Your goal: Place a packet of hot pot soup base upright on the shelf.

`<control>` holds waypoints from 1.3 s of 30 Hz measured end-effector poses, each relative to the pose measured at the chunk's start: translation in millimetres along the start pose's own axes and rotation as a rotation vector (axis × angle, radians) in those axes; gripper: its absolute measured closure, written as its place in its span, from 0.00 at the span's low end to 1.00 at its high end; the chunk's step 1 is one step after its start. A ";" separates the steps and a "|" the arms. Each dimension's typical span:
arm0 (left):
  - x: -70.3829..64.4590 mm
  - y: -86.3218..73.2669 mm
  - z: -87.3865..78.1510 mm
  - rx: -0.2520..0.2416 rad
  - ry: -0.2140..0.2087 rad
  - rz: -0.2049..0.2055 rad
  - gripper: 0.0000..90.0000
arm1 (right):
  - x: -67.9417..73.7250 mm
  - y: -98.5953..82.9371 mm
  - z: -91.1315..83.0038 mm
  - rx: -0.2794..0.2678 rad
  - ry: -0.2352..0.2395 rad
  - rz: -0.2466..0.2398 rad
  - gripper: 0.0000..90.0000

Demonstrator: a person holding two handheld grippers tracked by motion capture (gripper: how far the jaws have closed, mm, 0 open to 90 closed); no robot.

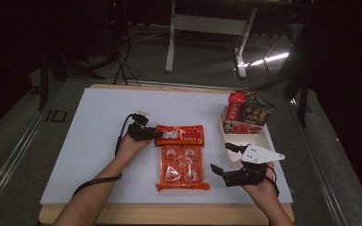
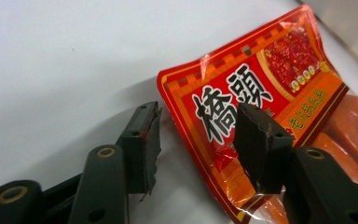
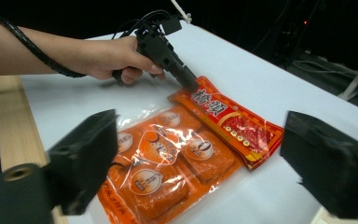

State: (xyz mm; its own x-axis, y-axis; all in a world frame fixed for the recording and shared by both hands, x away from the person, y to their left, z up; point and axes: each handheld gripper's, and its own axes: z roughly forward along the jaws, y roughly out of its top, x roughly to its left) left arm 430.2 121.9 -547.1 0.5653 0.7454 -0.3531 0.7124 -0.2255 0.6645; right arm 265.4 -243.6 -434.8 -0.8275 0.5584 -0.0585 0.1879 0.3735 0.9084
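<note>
Red packet [image 1: 180, 135] lies flat mid-table, overlapping orange pouch pack [image 1: 181, 167]. Left gripper [image 2: 198, 140] spread, straddling its corner. Right gripper [image 1: 220, 172] spread, empty, near box [image 1: 263, 140]. Risk: jaws may slip off thin film or drag the pack along.

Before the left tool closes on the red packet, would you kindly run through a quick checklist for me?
1. Left tool open: ok.
2. Edge of the red packet between its jaws: ok, one jaw over it, one beside it.
3. Right tool clear of the packet: ok, open and apart.
4. Orange multipack free of the packet: not ok, they touch or overlap.
5. Room in the cream tray: cannot tell.
</note>
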 end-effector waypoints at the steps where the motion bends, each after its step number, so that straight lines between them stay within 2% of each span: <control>1: -0.1 -0.6 1.6 0.007 -0.014 0.001 0.58 | -0.3 -0.2 0.1 0.001 0.005 0.005 0.14; 5: -1.9 -0.9 3.7 0.003 -0.025 0.006 0.63 | -1.0 -0.9 1.5 0.004 0.006 0.016 0.15; 7: -2.0 -1.1 5.0 0.011 -0.057 0.004 0.66 | -1.0 -1.0 1.9 0.007 0.013 0.018 0.15; 8: -2.7 -1.4 5.3 0.009 -0.058 0.010 0.66 | -0.9 -1.1 1.9 0.006 0.012 0.019 0.15; 10: -2.8 -2.1 6.5 0.014 -0.089 -0.007 0.70 | -1.2 -1.2 2.0 0.006 0.015 0.020 0.15; 11: -3.3 -2.4 7.0 0.011 -0.092 -0.017 0.70 | -1.4 -1.3 1.9 0.004 0.012 0.021 0.15; 13: -4.9 -2.4 8.8 0.017 -0.108 -0.010 0.72 | -2.4 -1.4 2.4 0.003 0.017 0.028 0.15; 17: -12.3 -0.6 11.9 0.028 -0.087 0.018 0.74 | -3.1 -1.9 3.3 0.005 0.018 0.032 0.15; 22: -15.2 0.7 14.2 0.035 -0.083 0.019 0.79 | -2.6 -2.2 3.9 0.009 0.023 0.034 0.15; 23: -16.7 1.2 14.8 0.035 -0.080 0.021 0.87 | -2.6 -2.3 4.3 0.009 0.024 0.036 0.15; 24: -19.0 2.1 15.2 0.039 -0.082 0.024 0.90 | -2.6 -2.3 4.6 0.012 0.026 0.034 0.15; 25: -20.6 2.5 16.2 0.047 -0.088 0.033 0.96 | -2.4 -2.4 4.9 0.011 0.025 0.034 0.15; 26: -24.1 2.7 17.1 0.048 -0.070 0.055 0.97 | -2.4 -2.4 5.0 0.012 0.027 0.035 0.15; 34: -24.4 4.3 14.0 0.031 -0.083 0.044 0.99 | -4.5 -2.6 3.8 0.006 0.020 0.047 0.15; 35: -28.7 8.2 8.0 0.020 -0.080 0.069 0.99 | -5.4 -2.4 2.8 0.005 0.009 0.050 0.15; 39: -32.4 11.7 1.3 0.003 -0.081 0.102 0.99 | -6.0 -2.2 1.7 0.002 -0.010 0.046 0.14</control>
State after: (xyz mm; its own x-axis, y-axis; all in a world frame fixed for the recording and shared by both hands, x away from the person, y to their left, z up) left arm 420.8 94.2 -528.8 0.6663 0.6656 -0.3361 0.6510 -0.2994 0.6975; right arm 270.8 -246.5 -437.2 -0.8126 0.5824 -0.0207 0.2268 0.3488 0.9093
